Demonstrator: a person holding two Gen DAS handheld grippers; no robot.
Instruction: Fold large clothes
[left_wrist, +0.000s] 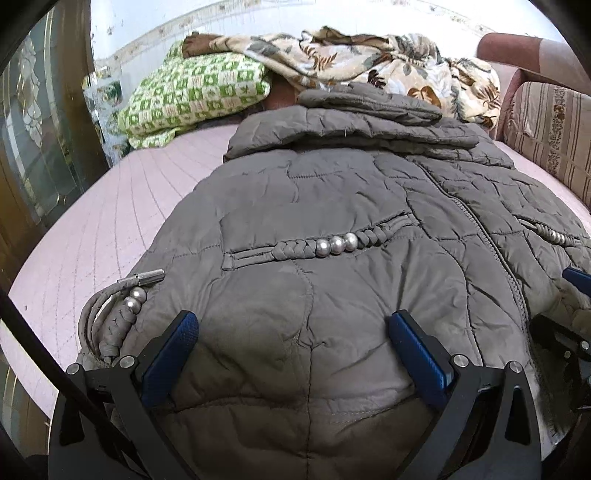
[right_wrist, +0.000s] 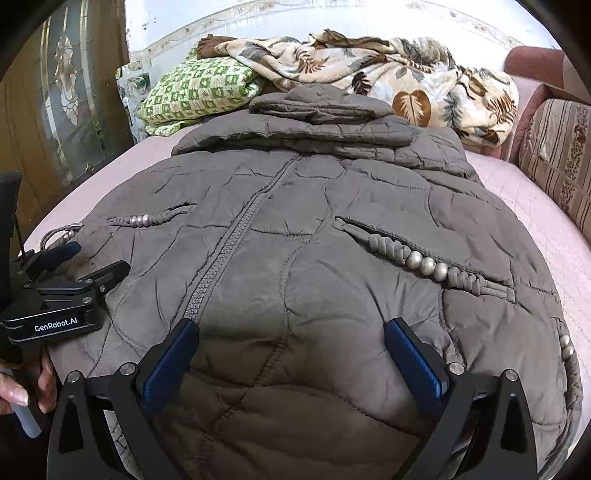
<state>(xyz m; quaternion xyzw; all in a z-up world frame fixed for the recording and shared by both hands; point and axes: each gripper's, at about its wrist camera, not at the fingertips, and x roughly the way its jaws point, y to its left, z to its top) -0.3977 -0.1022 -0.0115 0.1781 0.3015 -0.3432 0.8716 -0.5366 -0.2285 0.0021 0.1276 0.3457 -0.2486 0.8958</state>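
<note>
A grey-brown quilted jacket (left_wrist: 332, 206) lies front up on the bed, zipped, with its hood folded at the far end and braided pocket trims with silver beads (left_wrist: 338, 243). My left gripper (left_wrist: 291, 332) stands open over the jacket's near hem on the left side, puffy fabric bulging between its blue pads without being pinched. My right gripper (right_wrist: 290, 334) is open the same way over the hem just right of the zipper (right_wrist: 236, 236). Each gripper shows in the other's view: the right gripper (left_wrist: 570, 302) at the edge, the left gripper (right_wrist: 88, 264) held by a hand (right_wrist: 22, 391).
The pink quilted bed cover (left_wrist: 110, 221) shows on both sides of the jacket. A green checked blanket (left_wrist: 192, 92) and a leaf-print blanket (left_wrist: 369, 59) are piled at the far end. A striped sofa cushion (right_wrist: 561, 155) stands at the right, a wooden glass door (right_wrist: 62, 103) at the left.
</note>
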